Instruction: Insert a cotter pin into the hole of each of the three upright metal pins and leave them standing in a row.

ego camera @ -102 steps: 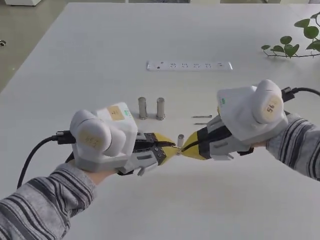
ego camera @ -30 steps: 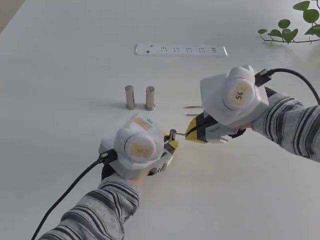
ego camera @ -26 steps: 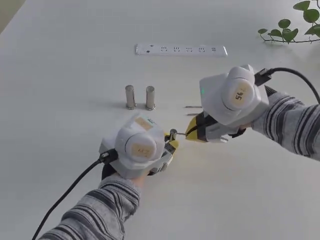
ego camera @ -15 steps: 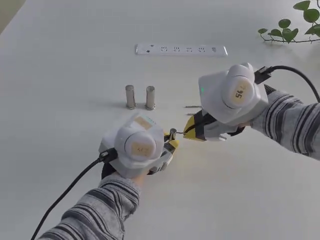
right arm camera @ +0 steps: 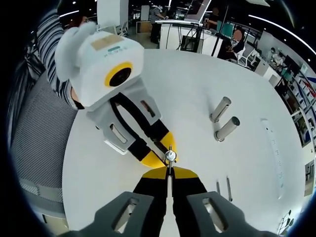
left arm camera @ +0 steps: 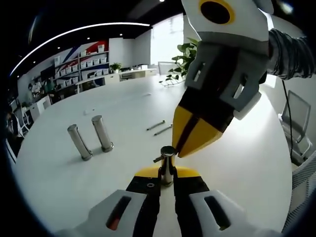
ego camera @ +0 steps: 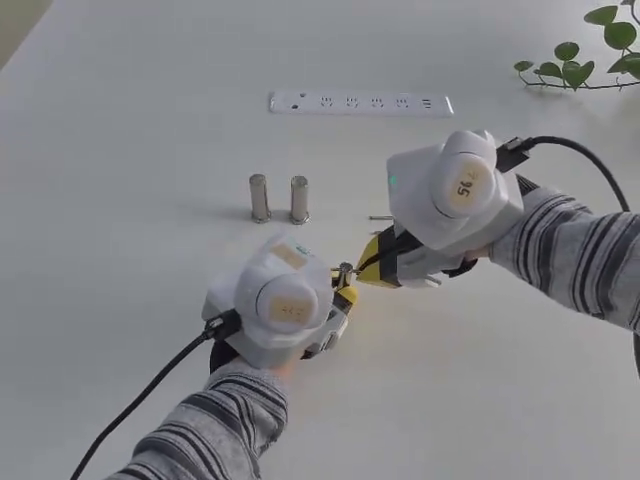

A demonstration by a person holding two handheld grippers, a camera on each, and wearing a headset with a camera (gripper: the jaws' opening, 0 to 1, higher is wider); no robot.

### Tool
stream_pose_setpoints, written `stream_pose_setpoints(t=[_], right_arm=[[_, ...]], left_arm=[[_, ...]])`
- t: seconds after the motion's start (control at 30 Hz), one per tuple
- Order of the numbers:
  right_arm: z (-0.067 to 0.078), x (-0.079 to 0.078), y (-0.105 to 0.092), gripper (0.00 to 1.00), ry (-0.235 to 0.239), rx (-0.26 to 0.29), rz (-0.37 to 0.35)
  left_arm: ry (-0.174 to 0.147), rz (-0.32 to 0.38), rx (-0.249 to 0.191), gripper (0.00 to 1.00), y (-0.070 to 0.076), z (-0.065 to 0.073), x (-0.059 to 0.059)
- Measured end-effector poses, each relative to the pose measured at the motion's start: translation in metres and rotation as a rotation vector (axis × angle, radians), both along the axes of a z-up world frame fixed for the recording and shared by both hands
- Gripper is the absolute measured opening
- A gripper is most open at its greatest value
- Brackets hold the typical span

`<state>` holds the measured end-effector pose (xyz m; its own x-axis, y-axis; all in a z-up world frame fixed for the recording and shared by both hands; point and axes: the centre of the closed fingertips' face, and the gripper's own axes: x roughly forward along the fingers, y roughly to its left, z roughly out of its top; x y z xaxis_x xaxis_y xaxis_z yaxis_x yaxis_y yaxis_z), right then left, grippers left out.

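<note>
Now, your table is white, with a plant at its far right and a power strip lying across the far middle. Your left gripper comes in from the lower left, its jaws pinched narrow on one metal pin, which stands upright between the yellow tips. The left gripper view shows that grip on the lower shaft plainly, where the head view hides most of it behind the housing. Your right gripper meets it tip to tip from the right. Its jaws are nearly closed on a cotter pin, which the right gripper view shows as a thin line running up to the pin's head. The left gripper view adds a short stub sticking out of that head on the side away from the right gripper. Two standing metal pins sit side by side, not touching, beyond and left of the grippers. Two loose cotter pins lie side by side on the table; the head view has one peeking out beside the right gripper's housing.
</note>
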<state>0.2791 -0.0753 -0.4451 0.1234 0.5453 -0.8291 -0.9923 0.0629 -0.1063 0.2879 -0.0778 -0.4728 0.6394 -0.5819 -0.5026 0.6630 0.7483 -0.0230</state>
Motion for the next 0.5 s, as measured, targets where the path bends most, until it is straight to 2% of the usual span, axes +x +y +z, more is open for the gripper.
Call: stream_pose_setpoints(t=[0.13,0.5], right_arm=[[0.0002,0.0001,-0.0004,0.0,-0.004,0.004,-0.006],[0.0044,0.0031,0.002,0.02,-0.001,0.07,-0.044]], left_arm=[[-0.011,-0.004,0.015,0.06,-0.0005,-0.0009,0.0003],[0.002,0.015,0.005,0.05,0.0004,-0.0018,0.0007]])
